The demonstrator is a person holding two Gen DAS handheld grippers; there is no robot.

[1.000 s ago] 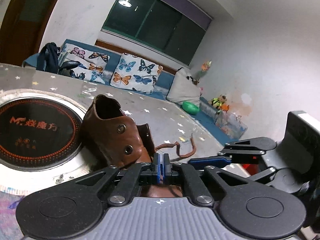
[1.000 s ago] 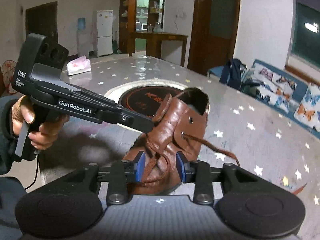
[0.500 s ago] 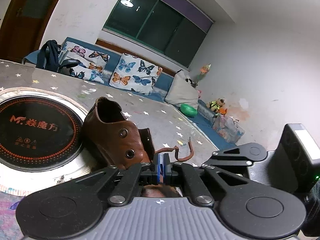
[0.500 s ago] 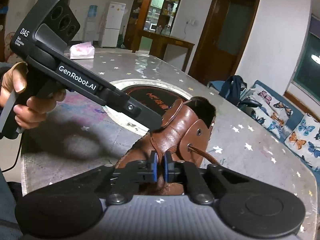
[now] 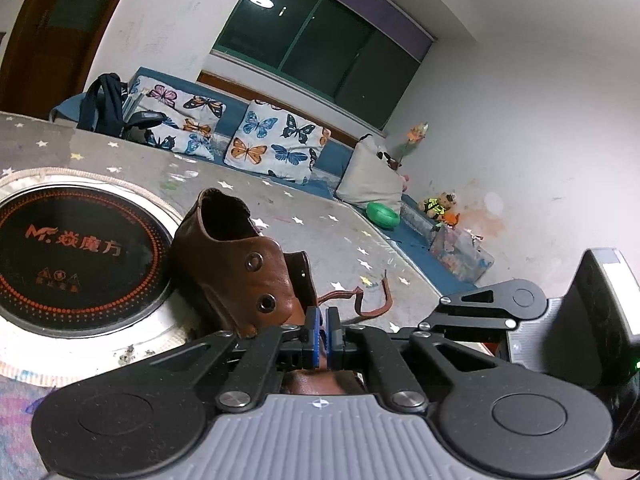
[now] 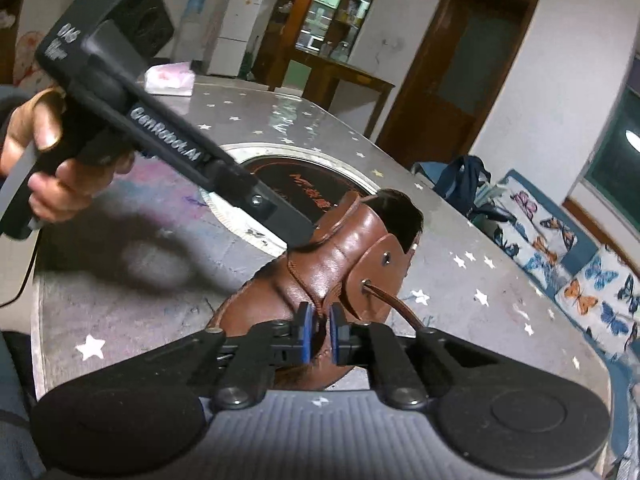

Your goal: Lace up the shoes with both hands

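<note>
The glossy brown leather shoe (image 6: 320, 264), creased and round-eyeleted, sits just ahead of both tools on the star-speckled table (image 6: 460, 280). The left gripper (image 5: 322, 318) is pressed together; whether it pinches the thin brown lace (image 5: 372, 300) I cannot tell. The right gripper (image 6: 319, 316), which has just been opening slightly, stands narrowly parted around a leather edge.

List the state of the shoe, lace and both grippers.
Shoe: upright on table, top eyelets empty.
Lace: through one lower eyelet, end loose.
Left gripper: shut at the shoe's front.
Right gripper: nearly shut, jaws just opened slightly; grip on lace unclear.
</note>
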